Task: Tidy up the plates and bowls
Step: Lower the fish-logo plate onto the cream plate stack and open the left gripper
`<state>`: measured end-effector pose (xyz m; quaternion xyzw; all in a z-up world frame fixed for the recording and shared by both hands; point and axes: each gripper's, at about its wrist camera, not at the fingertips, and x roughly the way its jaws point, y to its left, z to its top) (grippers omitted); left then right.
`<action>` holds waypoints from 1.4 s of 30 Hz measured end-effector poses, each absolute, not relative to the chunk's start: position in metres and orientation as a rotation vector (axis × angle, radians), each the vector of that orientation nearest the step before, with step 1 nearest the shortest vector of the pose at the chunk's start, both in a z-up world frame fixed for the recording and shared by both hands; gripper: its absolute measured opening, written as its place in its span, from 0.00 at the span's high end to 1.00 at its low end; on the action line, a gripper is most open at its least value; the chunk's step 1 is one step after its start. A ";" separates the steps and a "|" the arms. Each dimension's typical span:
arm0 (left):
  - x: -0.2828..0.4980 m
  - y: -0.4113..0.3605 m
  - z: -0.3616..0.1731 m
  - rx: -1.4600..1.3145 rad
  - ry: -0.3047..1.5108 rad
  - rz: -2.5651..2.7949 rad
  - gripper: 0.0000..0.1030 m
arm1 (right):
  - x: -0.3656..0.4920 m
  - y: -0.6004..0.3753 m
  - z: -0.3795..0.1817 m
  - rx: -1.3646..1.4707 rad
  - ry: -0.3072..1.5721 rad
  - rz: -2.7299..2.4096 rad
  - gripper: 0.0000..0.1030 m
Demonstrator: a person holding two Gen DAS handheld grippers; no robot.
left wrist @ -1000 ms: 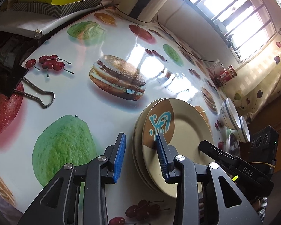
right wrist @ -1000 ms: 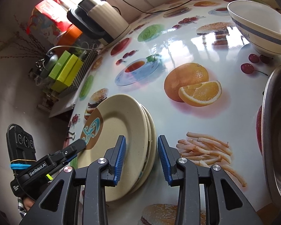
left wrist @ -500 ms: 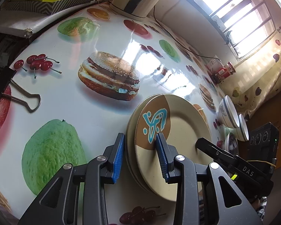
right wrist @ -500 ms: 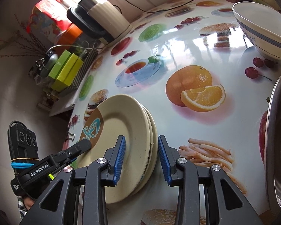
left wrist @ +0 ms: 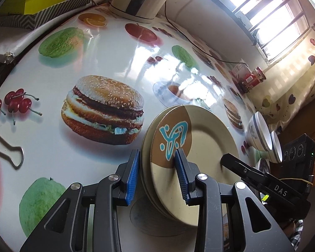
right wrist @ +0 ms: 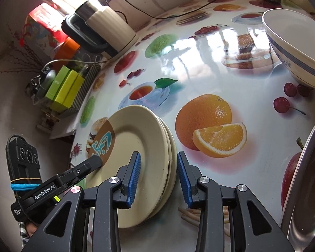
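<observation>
A stack of cream plates with a brown patch and blue mark lies on the printed tablecloth; it also shows in the right wrist view. My left gripper is open, its jaws astride the stack's near rim. My right gripper is open, its jaws astride the opposite rim. White blue-striped bowls stand at the right edge; one bowl is at the upper right in the right wrist view.
A metal plate lies at the right edge. An electric kettle stands at the back, green boxes beyond the table's edge, a red jar by the window. A binder clip lies at left.
Both grippers have moved forward, so the plate stack's rims now sit deeper between their jaws. The jaws stay open.
</observation>
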<state>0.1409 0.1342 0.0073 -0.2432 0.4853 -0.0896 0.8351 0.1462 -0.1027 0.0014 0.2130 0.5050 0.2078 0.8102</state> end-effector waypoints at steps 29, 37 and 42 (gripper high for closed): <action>0.211 0.116 0.010 -0.475 1.055 -0.234 0.65 | 0.199 -0.119 0.003 0.497 1.053 0.346 0.66; 0.194 0.114 0.028 -0.365 1.005 -0.171 0.65 | 0.192 -0.124 0.009 0.479 1.031 0.334 0.62; 0.172 0.106 0.056 -0.252 0.923 -0.092 0.65 | 0.175 -0.128 0.027 0.411 0.970 0.330 0.62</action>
